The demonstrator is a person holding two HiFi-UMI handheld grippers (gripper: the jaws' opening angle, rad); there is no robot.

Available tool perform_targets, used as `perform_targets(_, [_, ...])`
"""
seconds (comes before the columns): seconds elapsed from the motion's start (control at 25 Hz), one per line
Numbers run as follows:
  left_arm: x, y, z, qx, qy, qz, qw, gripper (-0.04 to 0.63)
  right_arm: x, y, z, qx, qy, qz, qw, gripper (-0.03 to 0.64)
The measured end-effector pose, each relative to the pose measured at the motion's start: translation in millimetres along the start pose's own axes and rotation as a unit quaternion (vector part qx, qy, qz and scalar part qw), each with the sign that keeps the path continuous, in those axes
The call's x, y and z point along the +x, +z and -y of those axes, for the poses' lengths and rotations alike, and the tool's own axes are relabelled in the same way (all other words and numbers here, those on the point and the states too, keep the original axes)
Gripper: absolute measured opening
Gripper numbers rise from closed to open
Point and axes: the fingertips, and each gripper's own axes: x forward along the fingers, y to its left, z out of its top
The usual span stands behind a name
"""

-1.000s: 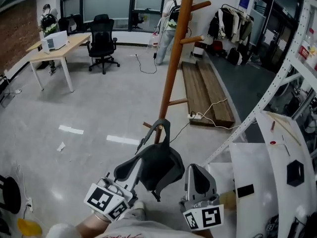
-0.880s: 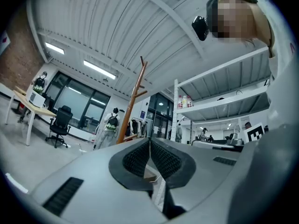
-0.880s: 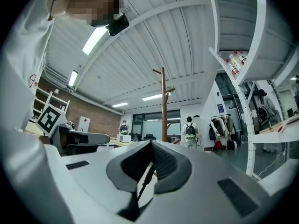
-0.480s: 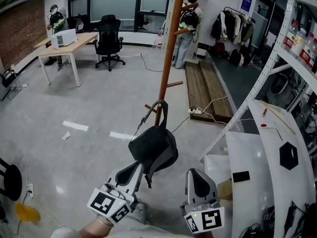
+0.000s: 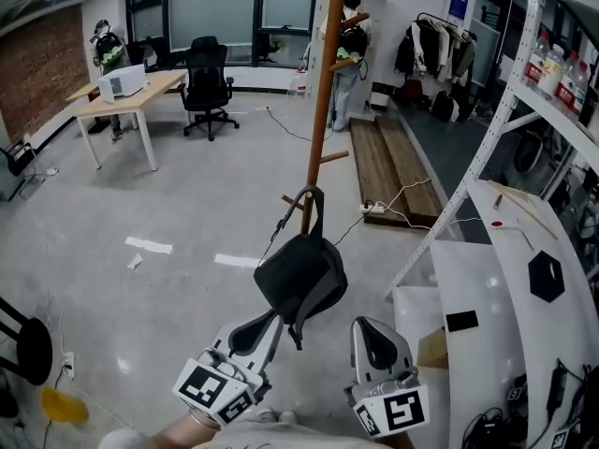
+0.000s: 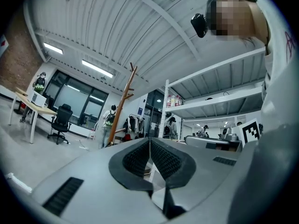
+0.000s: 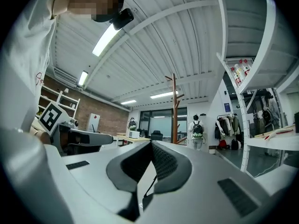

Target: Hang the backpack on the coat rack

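Note:
A dark grey backpack (image 5: 301,277) hangs in the air just in front of the wooden coat rack (image 5: 323,110), with its top loop (image 5: 310,202) over the foot of the pole. My left gripper (image 5: 270,318) is shut, its tips at the backpack's near edge, and it carries the bag. The left gripper view shows only its own closed jaws (image 6: 150,146) and the rack (image 6: 120,108) far off. My right gripper (image 5: 372,330) is shut and free of the bag, to the bag's right. Its own view shows closed pads (image 7: 152,148), and the rack (image 7: 174,111) stands ahead.
White metal shelving (image 5: 524,110) and a white table (image 5: 505,279) close off the right side. Wooden planks (image 5: 384,166) and a cable with a power strip (image 5: 374,209) lie on the floor past the rack. A person (image 5: 346,54) stands behind it. A desk (image 5: 131,87) and an office chair (image 5: 208,87) are far left.
Both grippers have moved along with the backpack still hanging from the left one. The bag now sits a little higher and further right against the rack's foot.

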Motion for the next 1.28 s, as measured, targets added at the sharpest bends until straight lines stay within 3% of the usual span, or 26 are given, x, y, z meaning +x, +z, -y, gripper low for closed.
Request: perform_targets(1.28, [-34.5,-3.1,7.9,-0.008,-0.017,-0.005,0.9998,0.021,-11.4,-0.8,-52.1,0.002,0.013,-0.015,1.0,0.017])
